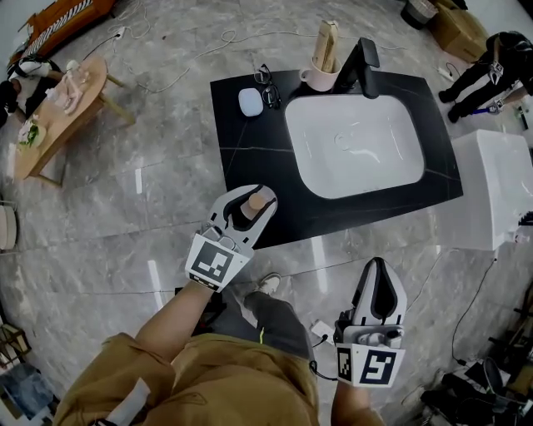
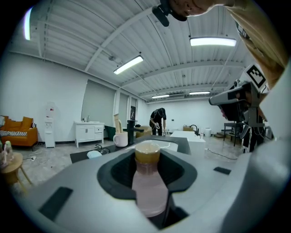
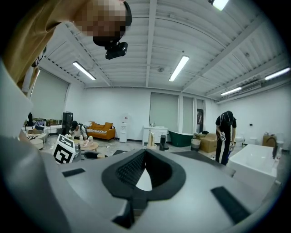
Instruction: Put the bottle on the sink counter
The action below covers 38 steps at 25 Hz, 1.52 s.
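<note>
— Where is the bottle (image 1: 256, 201) just now?

— In the left gripper (image 1: 248, 198), standing upright. Its fingers (image 2: 112, 172) are closed on the pinkish body from both sides, and the tan cap pokes out above them. From the head view it hangs over the near left corner of the surface (image 1: 250, 146). I cannot tell whether it touches.

— And the other hand?

— The right gripper (image 1: 376, 266) is held low over the floor (image 1: 133, 191), well apart from the surface. Its fingers (image 3: 125, 170) meet at the tips with nothing between them.

— What does the surface look like?

— It is a black slab with a white basin (image 1: 354, 146) sunk into it and a black faucet (image 1: 360, 65) at the far edge. Just beside the faucet stands a pale mug (image 1: 316, 79) with something wooden in it. Towards the far left corner lie a pair of glasses (image 1: 268, 85) and a small pale case (image 1: 250, 101). The near left part is bare.

— And the room?

— The floor is grey marble with cables trailing across it. A round wooden table (image 1: 58, 116) stands off to the left, and an orange sofa (image 1: 71, 18) lies beyond it. There is a white fixture (image 1: 491, 187) to the right of the surface, and a person in black (image 1: 487, 71) bends over behind it. The ceiling is white and ribbed, with strip lights (image 2: 128, 64).
</note>
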### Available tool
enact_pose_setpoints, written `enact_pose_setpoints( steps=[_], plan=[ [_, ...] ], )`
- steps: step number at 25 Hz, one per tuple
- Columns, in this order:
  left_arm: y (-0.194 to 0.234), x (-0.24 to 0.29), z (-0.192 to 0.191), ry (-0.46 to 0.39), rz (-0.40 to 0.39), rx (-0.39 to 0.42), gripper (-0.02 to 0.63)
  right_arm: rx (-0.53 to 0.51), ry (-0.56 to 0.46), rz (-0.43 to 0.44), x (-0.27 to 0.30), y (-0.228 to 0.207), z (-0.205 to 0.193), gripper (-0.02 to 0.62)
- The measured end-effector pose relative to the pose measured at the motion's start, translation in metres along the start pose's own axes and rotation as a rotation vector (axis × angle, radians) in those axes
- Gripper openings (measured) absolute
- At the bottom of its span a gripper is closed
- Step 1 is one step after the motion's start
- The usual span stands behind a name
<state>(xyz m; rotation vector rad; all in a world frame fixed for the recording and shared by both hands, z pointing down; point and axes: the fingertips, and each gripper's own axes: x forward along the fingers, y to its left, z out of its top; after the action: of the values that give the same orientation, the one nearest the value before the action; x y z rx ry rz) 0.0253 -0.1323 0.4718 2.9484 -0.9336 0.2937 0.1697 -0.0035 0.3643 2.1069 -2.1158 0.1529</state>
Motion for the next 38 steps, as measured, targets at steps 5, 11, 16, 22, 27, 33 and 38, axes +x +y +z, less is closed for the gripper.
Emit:
enact_pose_setpoints(
  steps=[5,11,16,22,27,33,38],
  plan=[
    [0.002,0.008,-0.008,0.006,-0.001,0.0,0.129,-0.001,0.013,-0.006,0.003,-0.005,-0.007,0.005],
    [-0.001,0.013,-0.014,0.015,-0.008,-0.002,0.129,0.004,0.013,-0.011,0.005,-0.008,-0.01,0.005],
    [-0.001,0.015,-0.015,0.016,-0.01,-0.004,0.129,0.008,0.015,-0.009,0.007,-0.009,-0.013,0.005],
    [0.001,0.021,-0.019,0.023,-0.008,-0.001,0.129,0.012,0.017,-0.006,0.011,-0.012,-0.017,0.006],
    [0.0,0.024,-0.024,0.031,-0.01,0.003,0.129,0.017,0.029,-0.003,0.013,-0.015,-0.024,0.005],
    [0.003,0.03,-0.027,0.037,-0.008,0.008,0.129,0.023,0.027,-0.001,0.016,-0.018,-0.026,0.006],
    [0.004,0.034,-0.029,0.045,-0.008,0.006,0.129,0.03,0.037,0.003,0.019,-0.021,-0.029,0.006]
  ],
)
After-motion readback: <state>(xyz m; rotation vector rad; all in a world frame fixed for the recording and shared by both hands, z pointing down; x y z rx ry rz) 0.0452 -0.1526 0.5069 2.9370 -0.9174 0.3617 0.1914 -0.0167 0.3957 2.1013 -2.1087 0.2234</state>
